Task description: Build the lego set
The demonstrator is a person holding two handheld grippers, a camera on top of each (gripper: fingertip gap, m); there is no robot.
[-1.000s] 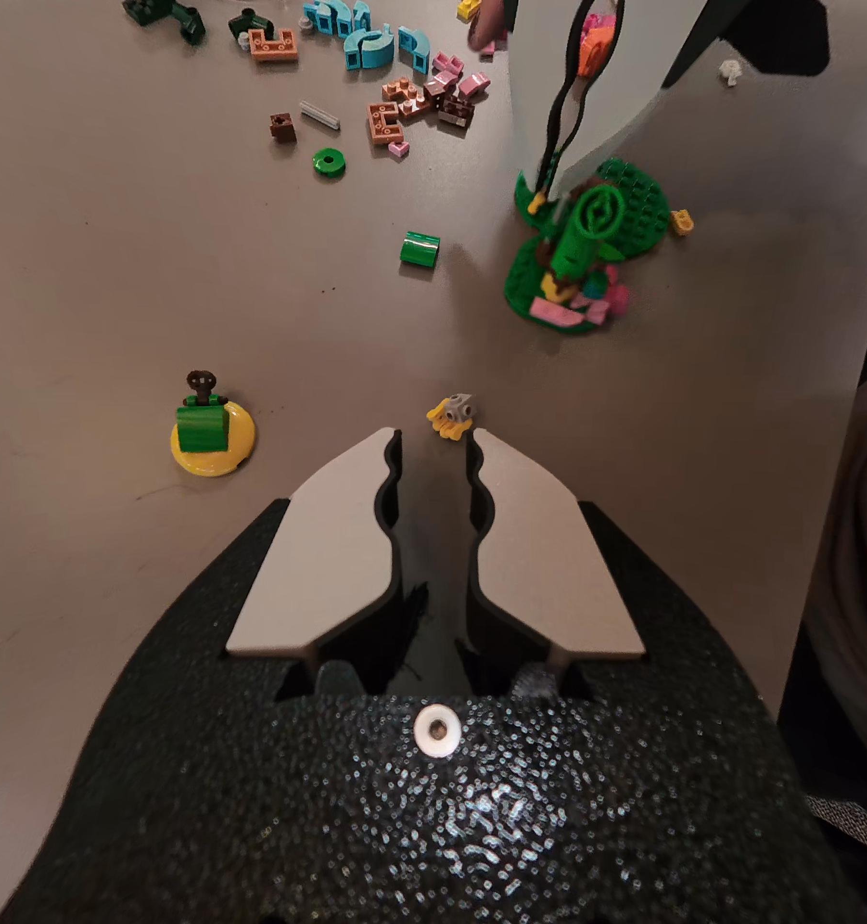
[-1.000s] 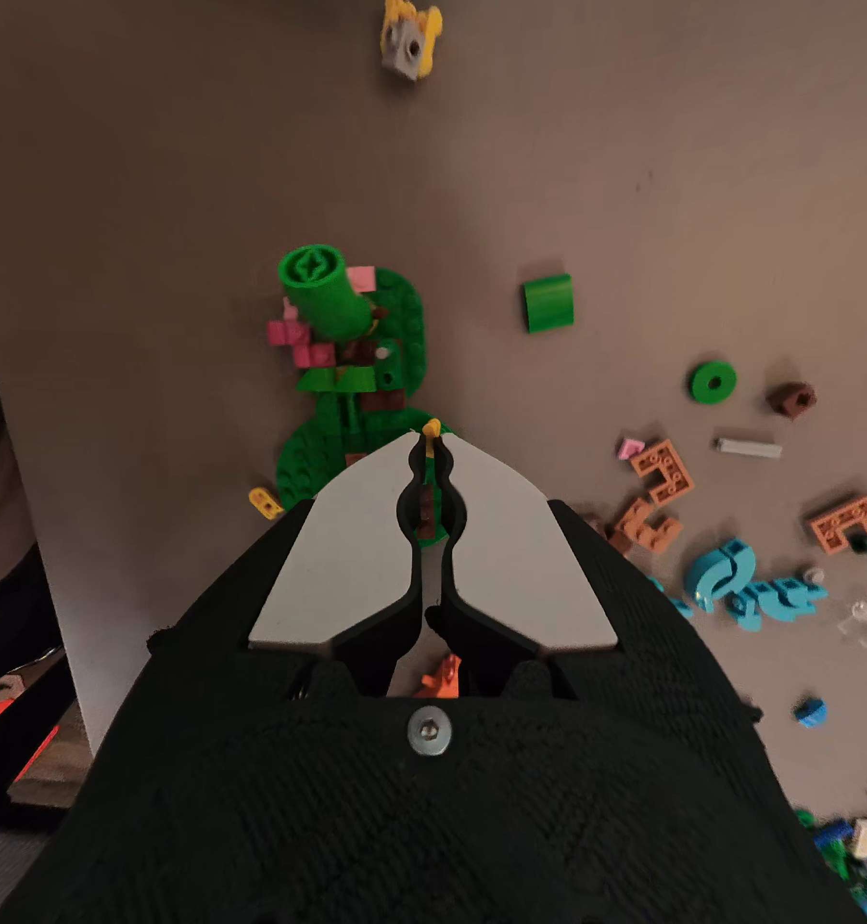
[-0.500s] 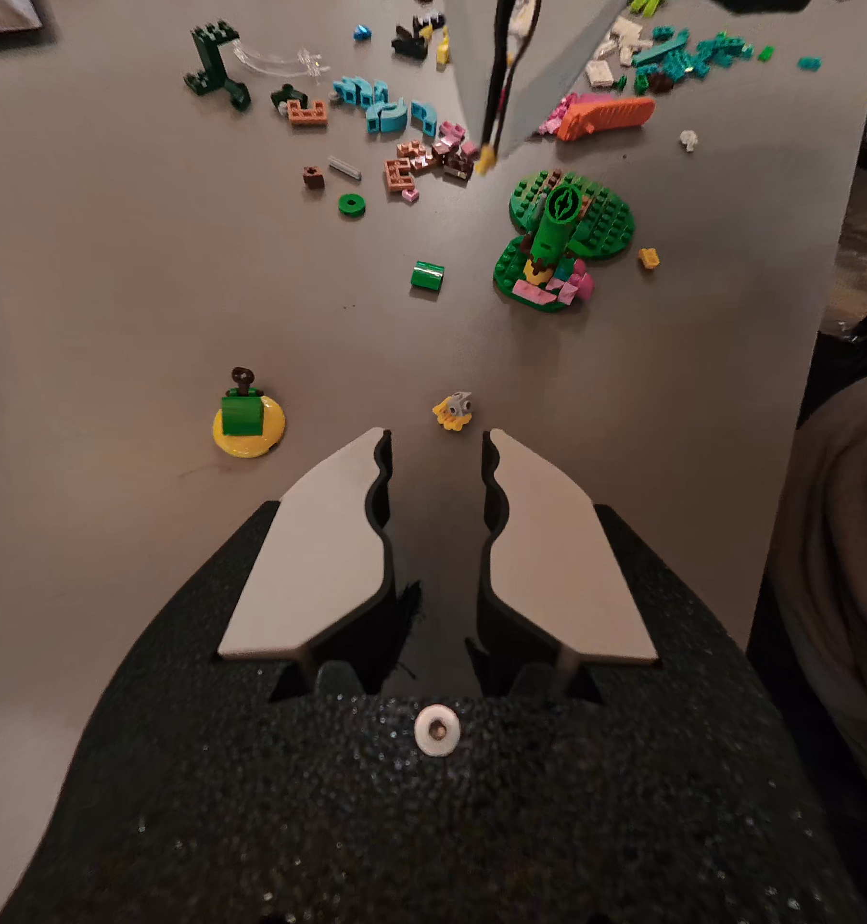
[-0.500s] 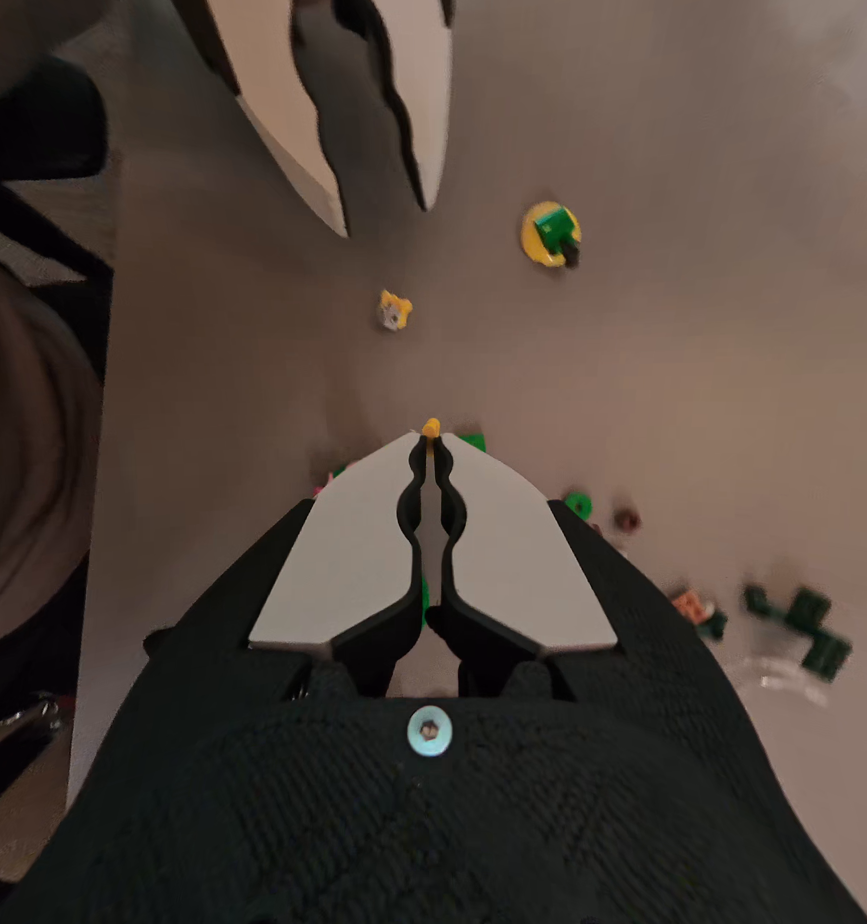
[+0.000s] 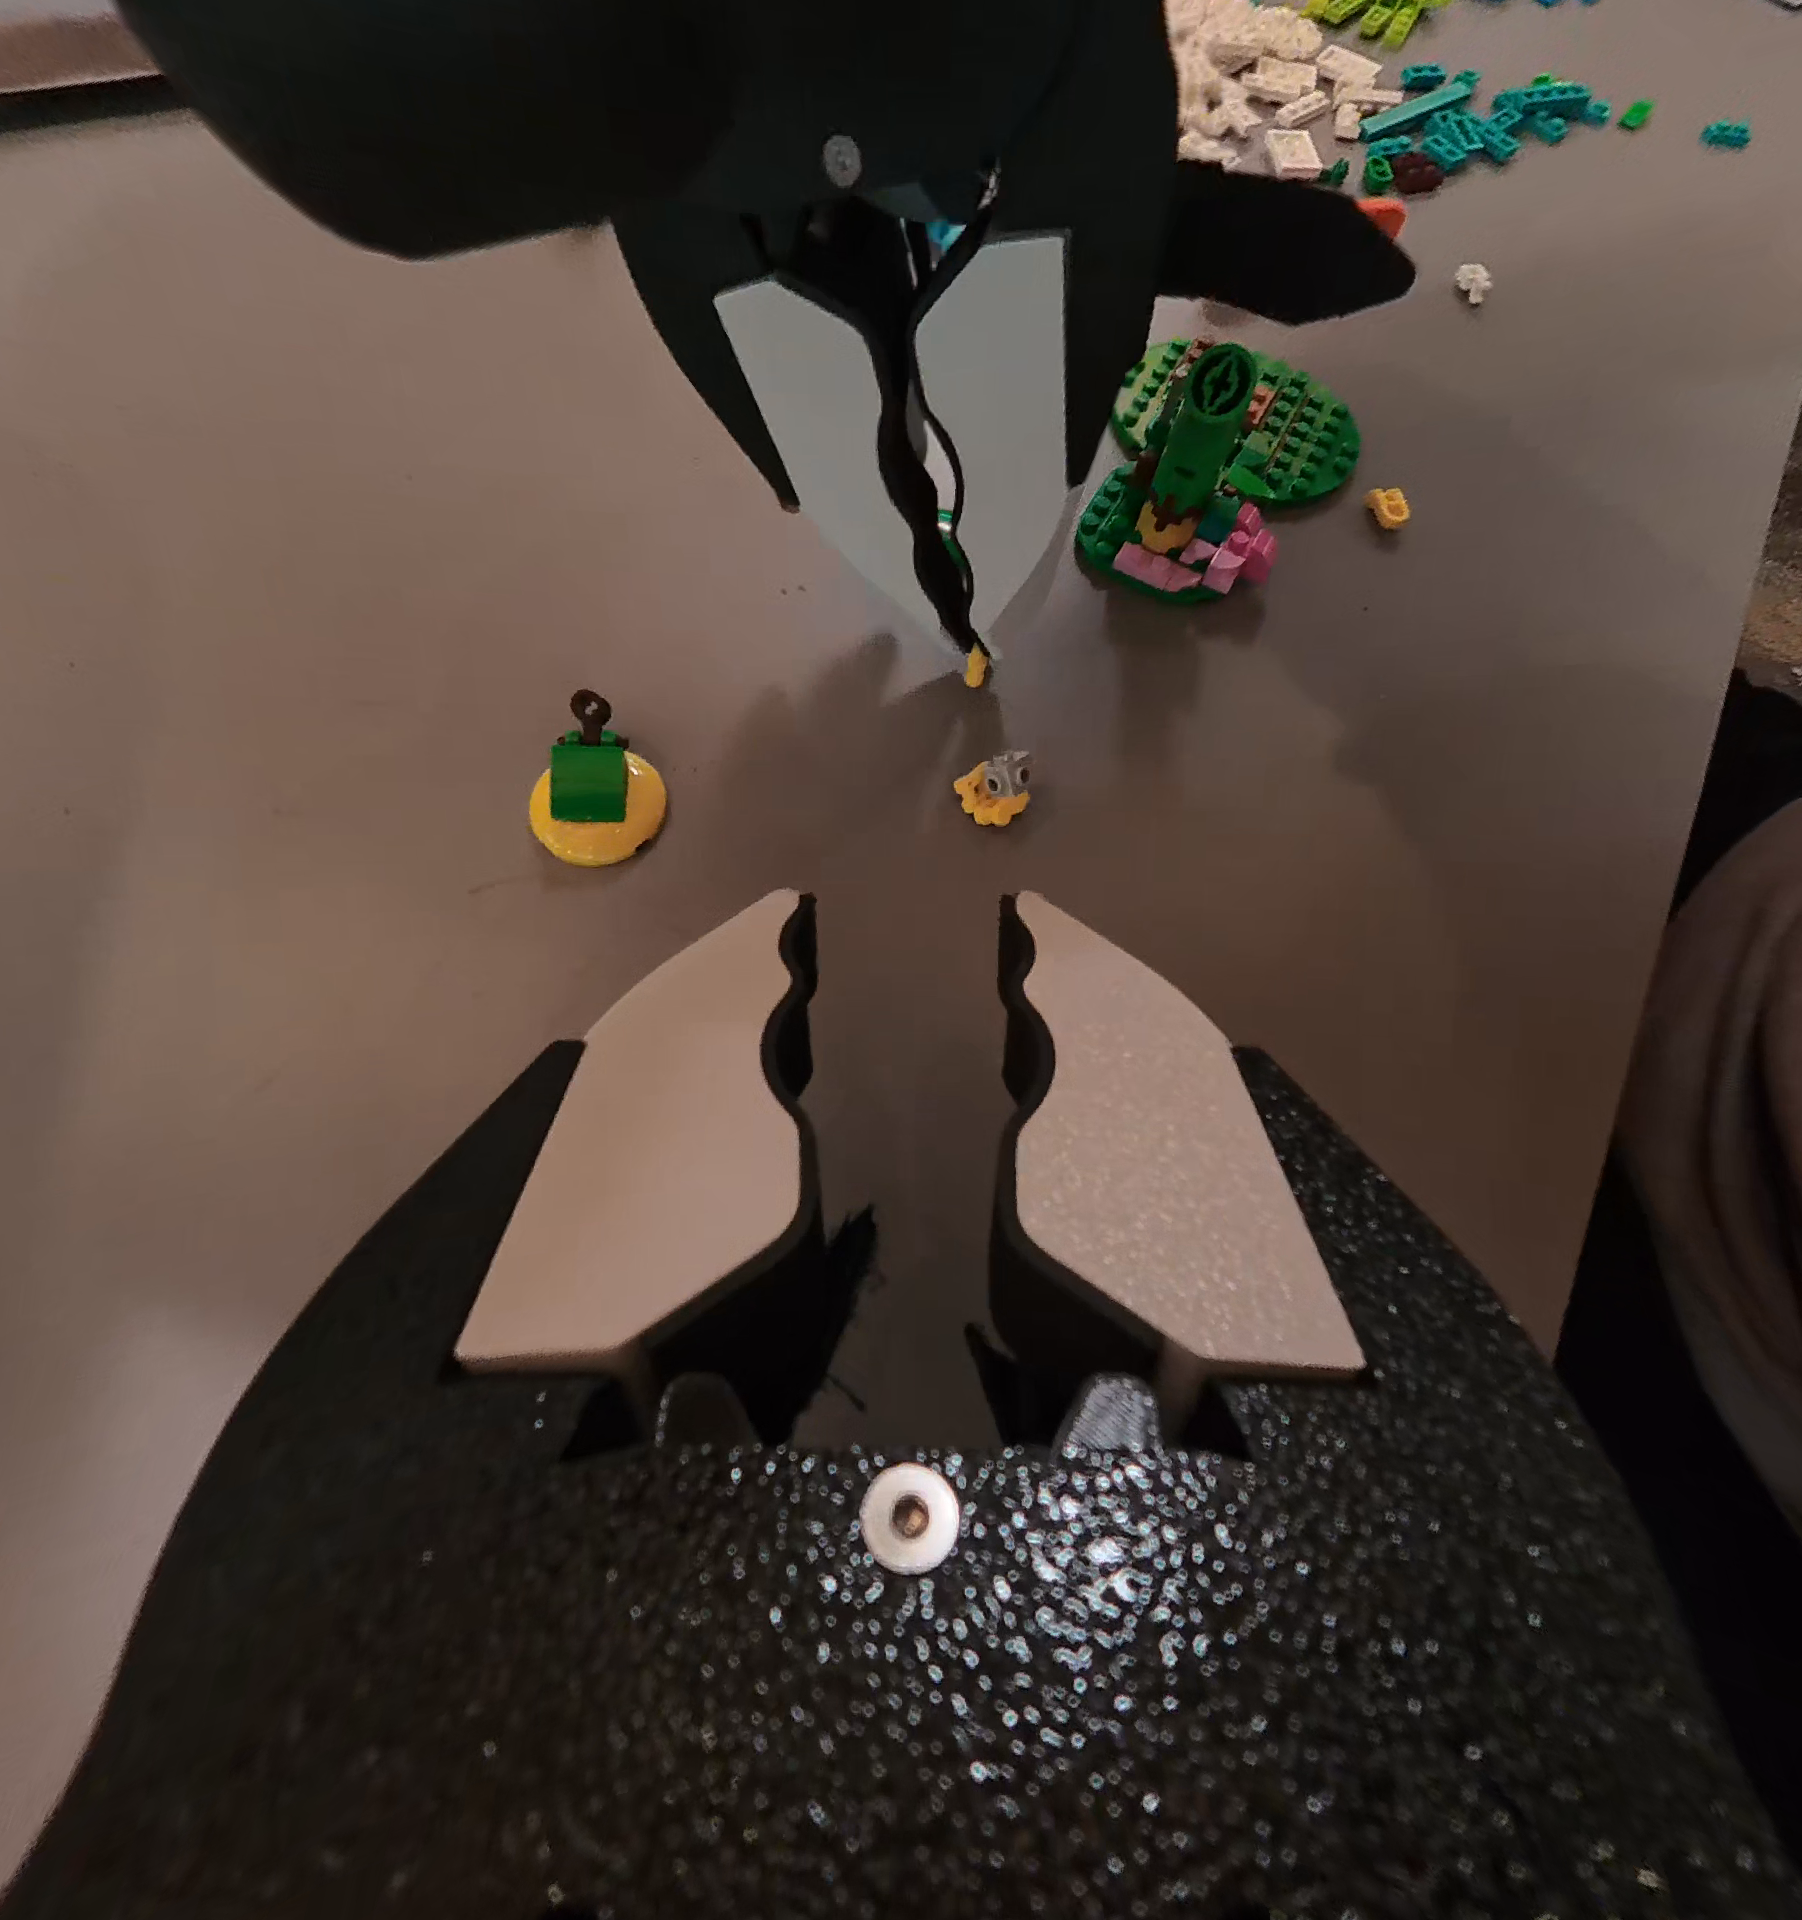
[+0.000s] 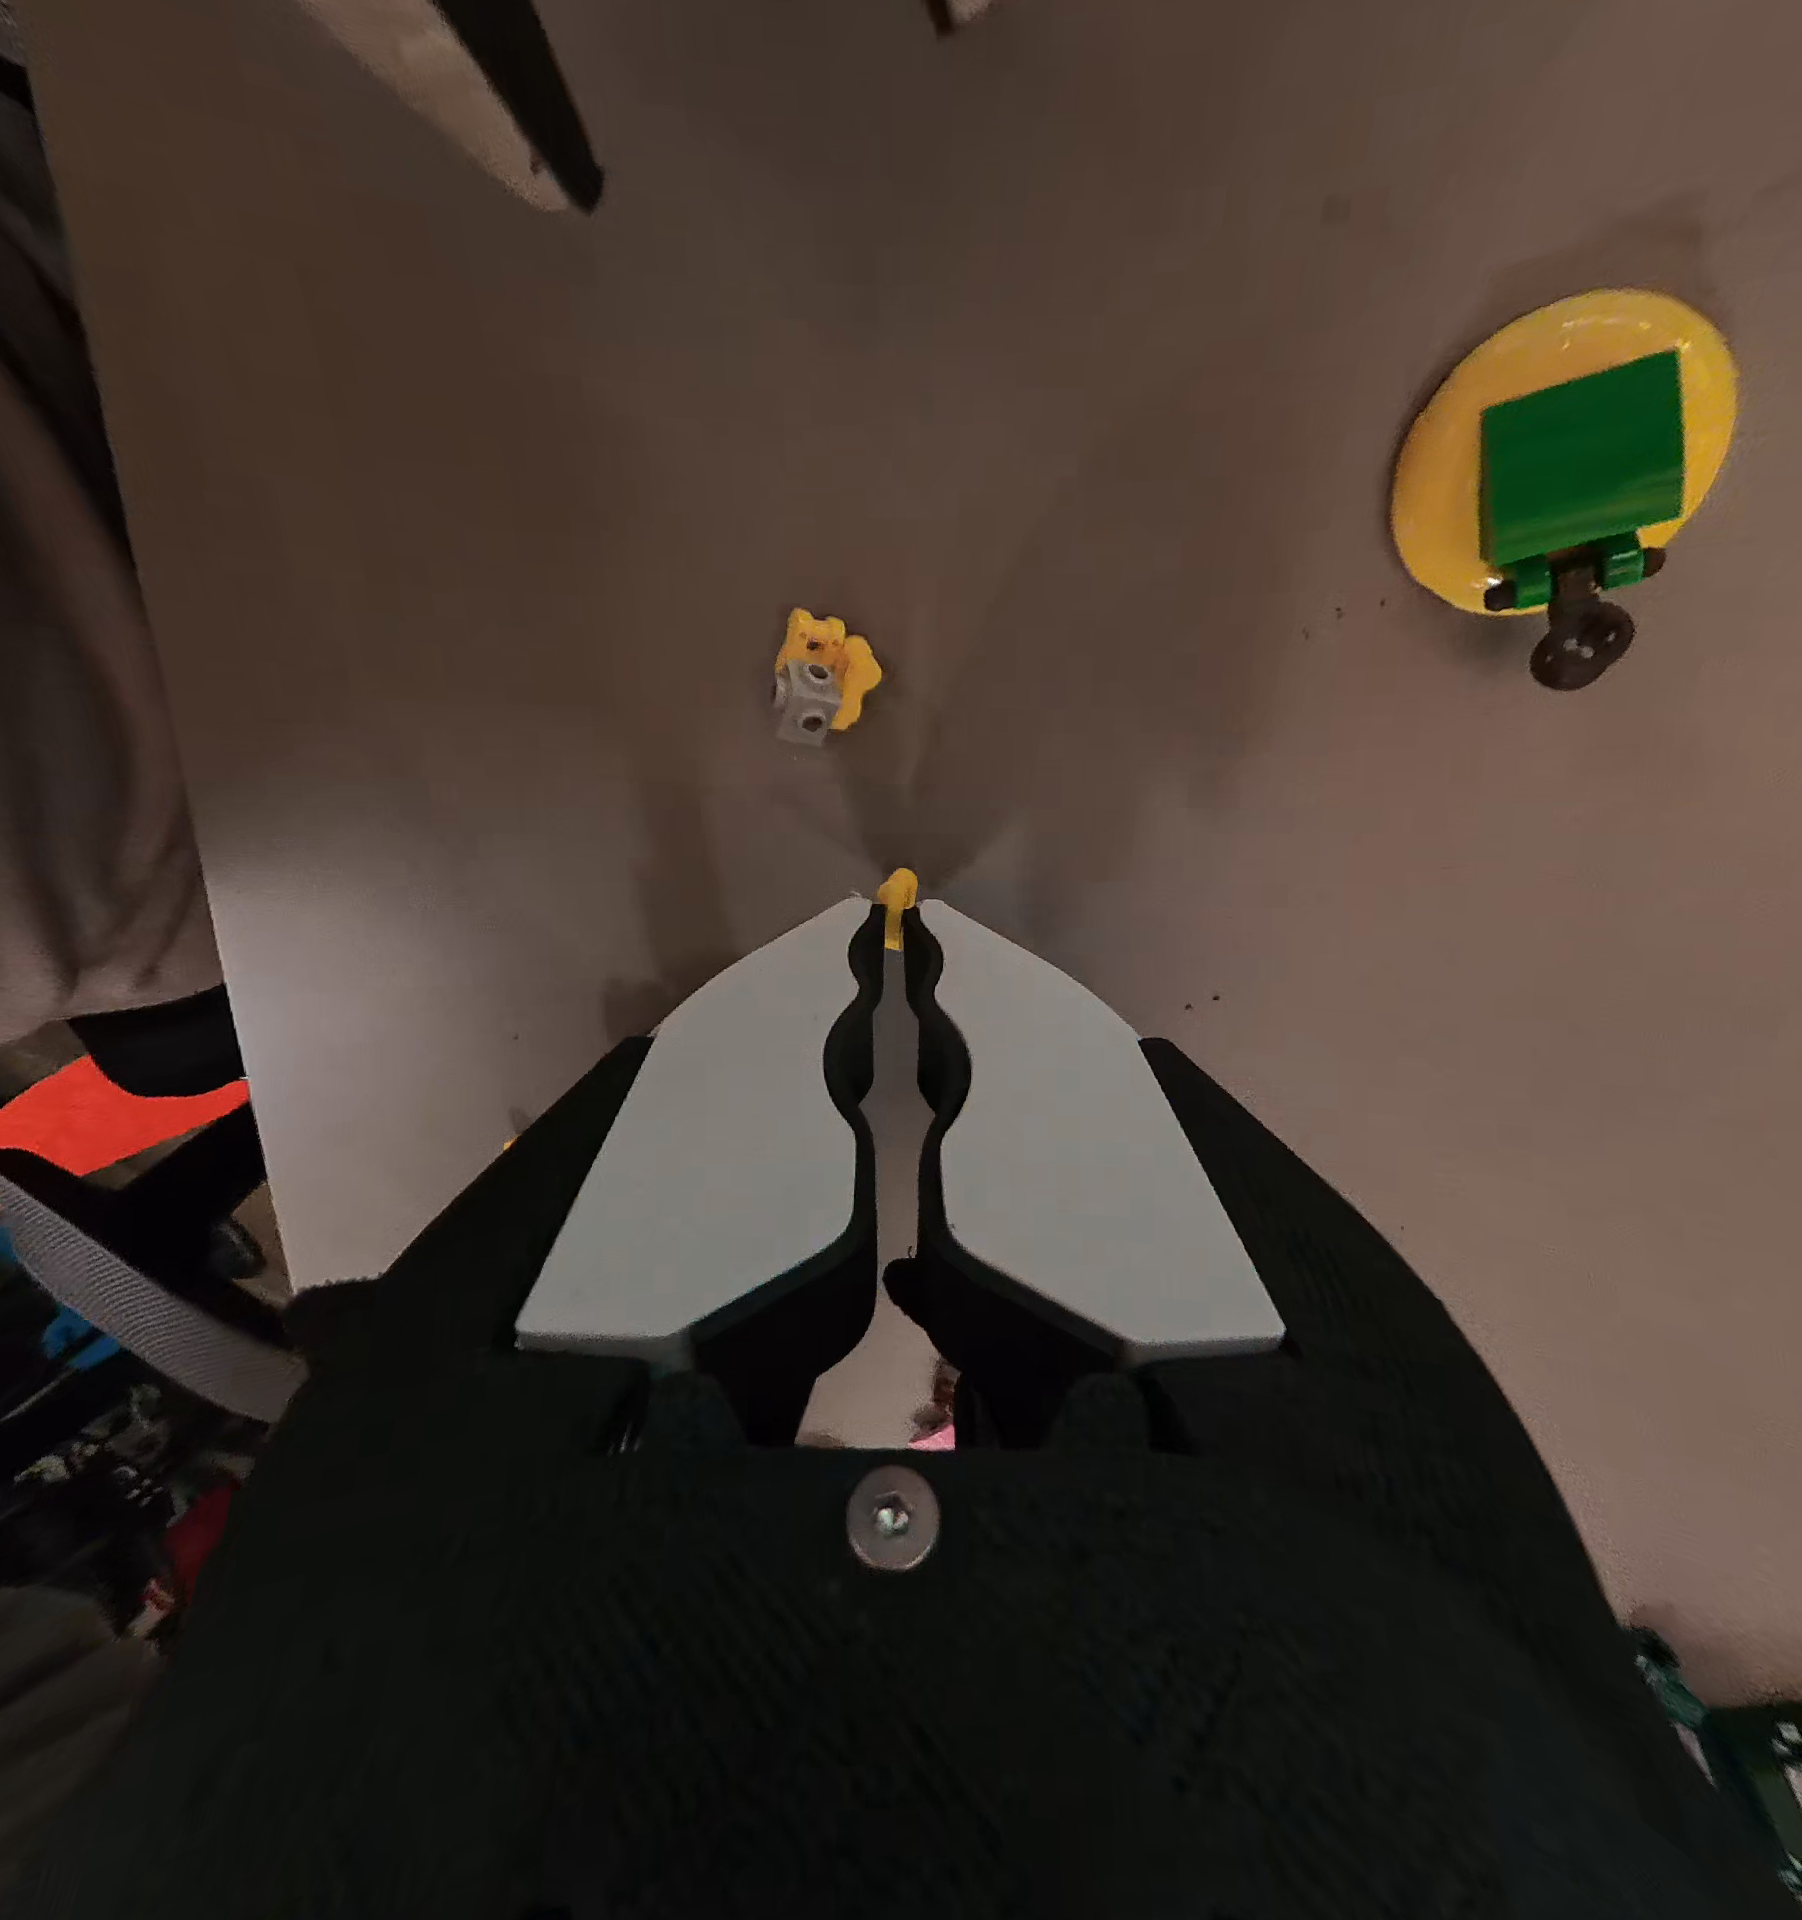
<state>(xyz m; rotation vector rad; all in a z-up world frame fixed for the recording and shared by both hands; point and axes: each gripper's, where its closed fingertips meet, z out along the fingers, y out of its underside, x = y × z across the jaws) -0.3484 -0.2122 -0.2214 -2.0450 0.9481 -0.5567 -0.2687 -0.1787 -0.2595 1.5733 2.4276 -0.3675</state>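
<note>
My right gripper [image 6: 896,902] is shut on a small yellow piece [image 6: 896,896] that pokes out past its tips. It also shows in the left wrist view [image 5: 970,652], tips down just above the table, with the yellow piece [image 5: 977,667] at their end. A small grey-and-yellow assembly [image 5: 996,787] lies on the table between the two grippers; in the right wrist view it lies [image 6: 822,675] just ahead of the tips. My left gripper [image 5: 905,902] is open and empty, a short way before that assembly.
A yellow dish with a green block and a dark knob [image 5: 596,795] sits to the left, also in the right wrist view [image 6: 1562,457]. The green baseplate build with a green cylinder [image 5: 1214,462] stands far right. Loose bricks [image 5: 1396,94] lie at the back. The table edge [image 5: 1697,790] runs along the right. My right fingertips sit around 10 cm from my left ones.
My right gripper has swung from over the green build toward the grey-and-yellow assembly and come down close to it, still holding the yellow piece. My left gripper has stayed open and barely moved.
</note>
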